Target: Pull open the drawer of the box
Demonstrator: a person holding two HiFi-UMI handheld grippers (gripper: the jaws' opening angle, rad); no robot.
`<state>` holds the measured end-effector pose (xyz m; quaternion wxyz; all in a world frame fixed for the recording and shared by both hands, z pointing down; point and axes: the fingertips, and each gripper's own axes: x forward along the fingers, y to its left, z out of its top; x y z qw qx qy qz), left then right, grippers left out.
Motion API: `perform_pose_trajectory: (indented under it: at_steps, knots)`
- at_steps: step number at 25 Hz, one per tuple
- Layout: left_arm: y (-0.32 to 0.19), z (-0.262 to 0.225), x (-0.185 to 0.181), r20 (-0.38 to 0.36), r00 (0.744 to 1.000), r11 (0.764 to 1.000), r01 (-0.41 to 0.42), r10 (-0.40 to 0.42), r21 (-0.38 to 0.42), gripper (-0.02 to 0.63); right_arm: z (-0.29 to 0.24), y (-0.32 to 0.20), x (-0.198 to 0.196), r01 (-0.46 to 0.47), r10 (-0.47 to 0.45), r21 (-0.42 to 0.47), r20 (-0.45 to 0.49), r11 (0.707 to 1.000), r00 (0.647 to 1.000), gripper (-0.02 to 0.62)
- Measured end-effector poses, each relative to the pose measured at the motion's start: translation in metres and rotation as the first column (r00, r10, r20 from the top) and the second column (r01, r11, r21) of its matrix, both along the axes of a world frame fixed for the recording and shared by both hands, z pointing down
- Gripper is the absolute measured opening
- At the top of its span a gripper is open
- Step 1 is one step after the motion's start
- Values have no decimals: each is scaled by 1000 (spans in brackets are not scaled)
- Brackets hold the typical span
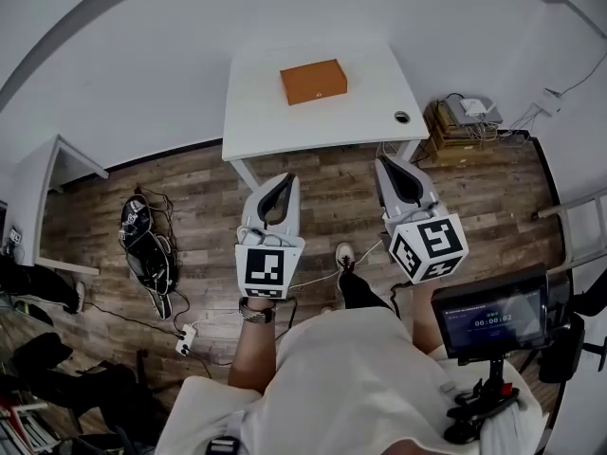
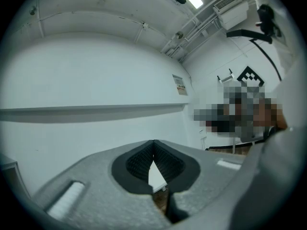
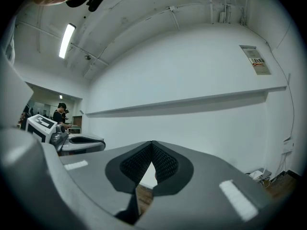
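Head view: the box [image 1: 313, 81] looks stiff and light, likely to slide unless steadied while its front is pulled; left gripper [image 1: 282, 186] and right gripper [image 1: 387, 167] are closed, empty.

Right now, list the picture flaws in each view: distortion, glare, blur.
Head view: heavy fisheye bends the wall line, though the orange box on the white table looks sharp. Left gripper view: black round border, a mosaic patch laid over the right side, and a bright ceiling lamp at top. Right gripper view: same round border, and a glowing ceiling tube at upper left.
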<state>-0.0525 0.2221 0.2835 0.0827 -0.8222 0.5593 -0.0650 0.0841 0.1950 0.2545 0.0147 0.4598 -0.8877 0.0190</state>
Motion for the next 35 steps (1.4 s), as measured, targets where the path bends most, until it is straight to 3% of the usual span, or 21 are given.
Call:
perform_pose_trajectory:
  at_steps: [24,35]
  knots:
    - [-201,9,26,-36,998,998,52,-54,-37,5,8,-203,16,36,-37,-11,-81,999,996,2]
    - [-263,15,26,-36,993,993,111,-113,-40,5,29,-273,22,56,-63,-67,-98,996,993,2]
